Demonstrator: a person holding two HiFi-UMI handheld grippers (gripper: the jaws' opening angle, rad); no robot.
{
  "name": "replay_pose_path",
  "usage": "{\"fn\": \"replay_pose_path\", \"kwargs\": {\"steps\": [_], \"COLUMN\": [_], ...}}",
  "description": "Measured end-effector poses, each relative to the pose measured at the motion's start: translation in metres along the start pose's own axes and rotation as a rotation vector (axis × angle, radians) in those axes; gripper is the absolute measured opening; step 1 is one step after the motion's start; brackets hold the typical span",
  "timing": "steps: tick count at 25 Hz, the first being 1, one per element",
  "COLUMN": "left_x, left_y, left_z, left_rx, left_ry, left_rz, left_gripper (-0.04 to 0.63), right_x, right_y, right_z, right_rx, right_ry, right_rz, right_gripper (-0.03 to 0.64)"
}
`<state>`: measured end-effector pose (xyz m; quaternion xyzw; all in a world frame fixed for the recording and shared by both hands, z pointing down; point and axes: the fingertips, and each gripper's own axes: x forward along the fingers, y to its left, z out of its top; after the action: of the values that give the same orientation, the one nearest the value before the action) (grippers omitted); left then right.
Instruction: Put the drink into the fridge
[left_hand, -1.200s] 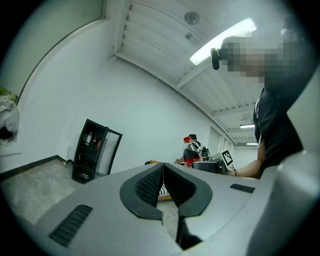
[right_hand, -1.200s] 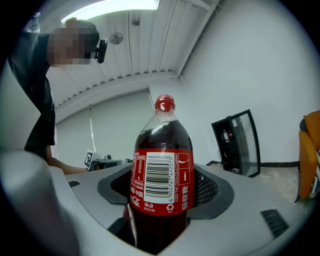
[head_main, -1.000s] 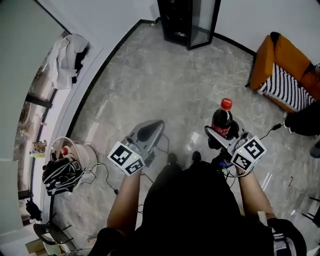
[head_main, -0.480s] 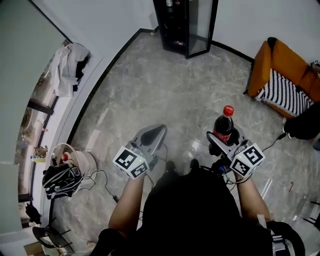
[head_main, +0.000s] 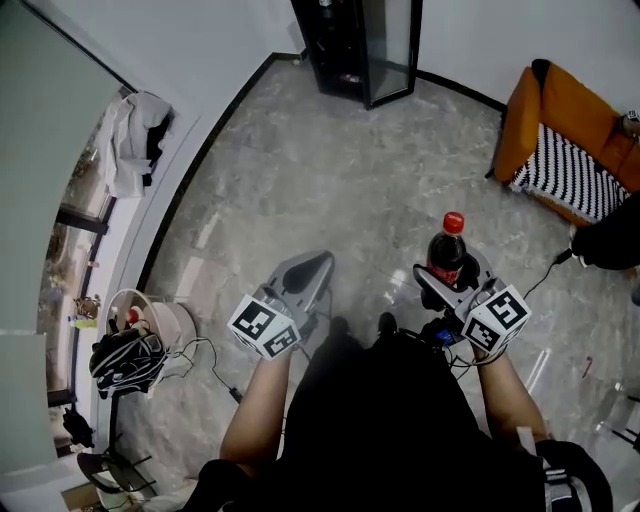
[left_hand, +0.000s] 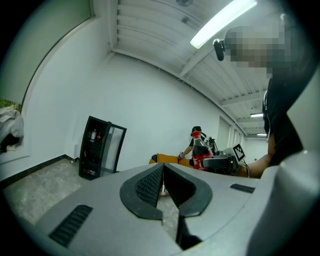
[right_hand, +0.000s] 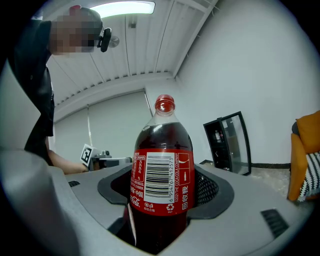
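Note:
A cola bottle (head_main: 446, 250) with a red cap and red label stands upright in my right gripper (head_main: 450, 276), which is shut on its lower body. In the right gripper view the bottle (right_hand: 162, 175) fills the middle between the dark pads. My left gripper (head_main: 306, 274) hangs level beside it on the left, shut with nothing in it; only a thin slit shows between its pads (left_hand: 146, 186). The black fridge (head_main: 358, 48) stands far ahead against the wall, its glass door swung open. It also shows as the fridge (left_hand: 100, 147) in the left gripper view and the fridge (right_hand: 230, 142) in the right one.
An orange sofa (head_main: 560, 120) with a striped cushion stands at the right. At the left are a white bucket (head_main: 150, 315), a black tangle of cables (head_main: 120, 355), and clothes (head_main: 135, 125) on a ledge. A cable (head_main: 555, 258) trails on the grey floor between me and the fridge.
The head view has shifted a little, so the fridge sits further left in the frame. Both grippers keep their pose, and the bottle stays held.

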<state>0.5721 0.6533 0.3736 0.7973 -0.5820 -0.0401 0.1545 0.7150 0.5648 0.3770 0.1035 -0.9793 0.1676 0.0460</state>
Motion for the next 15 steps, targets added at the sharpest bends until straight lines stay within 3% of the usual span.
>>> {"fn": "replay_pose_path", "kwargs": {"steps": [7,15], "left_x": [0.02,0.045], "left_y": [0.004,0.07], "left_z": [-0.002,0.002], "left_rx": [-0.004,-0.042], "left_ry": [0.034,0.006], "left_rz": [-0.019,0.0], "left_gripper": [0.011,0.011], "right_x": [0.002,0.061], "right_y": [-0.024,-0.057], "right_z": [-0.009,-0.003], "right_rx": [0.039,0.034], "right_ry": [0.011,0.042], "right_rz": [-0.017,-0.017], "right_gripper": [0.313,0.313]}}
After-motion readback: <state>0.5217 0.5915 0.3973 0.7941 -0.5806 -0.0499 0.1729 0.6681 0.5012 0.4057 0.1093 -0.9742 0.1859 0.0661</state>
